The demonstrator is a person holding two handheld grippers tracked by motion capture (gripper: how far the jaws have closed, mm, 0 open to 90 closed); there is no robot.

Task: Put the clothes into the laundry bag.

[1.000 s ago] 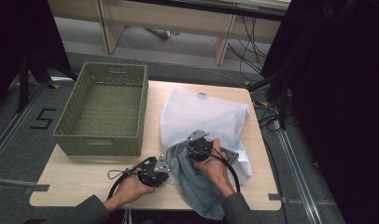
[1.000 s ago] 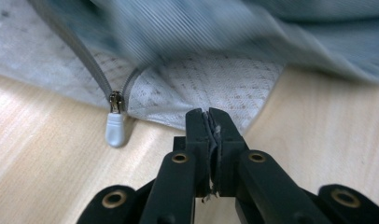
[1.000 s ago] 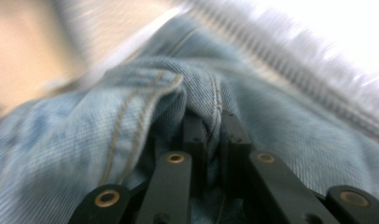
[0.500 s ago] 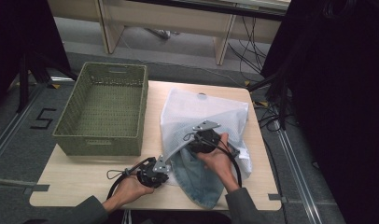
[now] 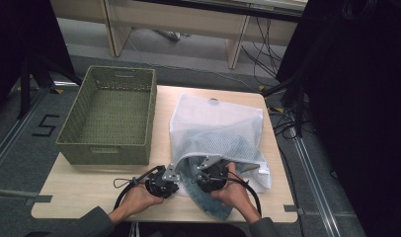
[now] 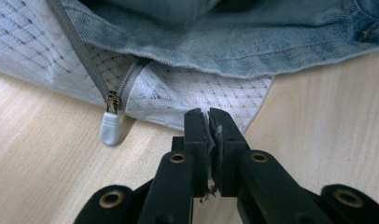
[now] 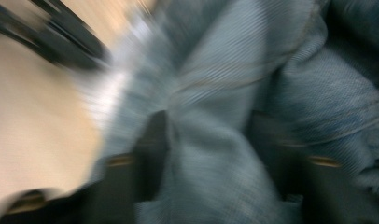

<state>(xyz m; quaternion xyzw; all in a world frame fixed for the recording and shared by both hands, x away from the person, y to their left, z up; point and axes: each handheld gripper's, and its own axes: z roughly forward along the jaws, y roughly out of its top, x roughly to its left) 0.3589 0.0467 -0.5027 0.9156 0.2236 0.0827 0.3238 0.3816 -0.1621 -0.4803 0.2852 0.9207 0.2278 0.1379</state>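
— Gripping what, near edge of the desk?
— Left tool pinching mesh bag hem, jaws closed. Right tool closing around jeans fold.
— Farther off?
— Jeans lying half inside bag; green basket sitting far left.

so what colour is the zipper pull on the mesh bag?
White zipper pull on a grey zipper; clearest in the left gripper view.

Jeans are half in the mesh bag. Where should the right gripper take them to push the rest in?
Grip the bunched denim fold of the jeans that hangs out of the mesh bag at the near table edge, coming from the person's side toward the bag mouth. That loose fold lies outside the zipper, thick enough for the right gripper to pinch, while the left gripper holds the bag's edge.
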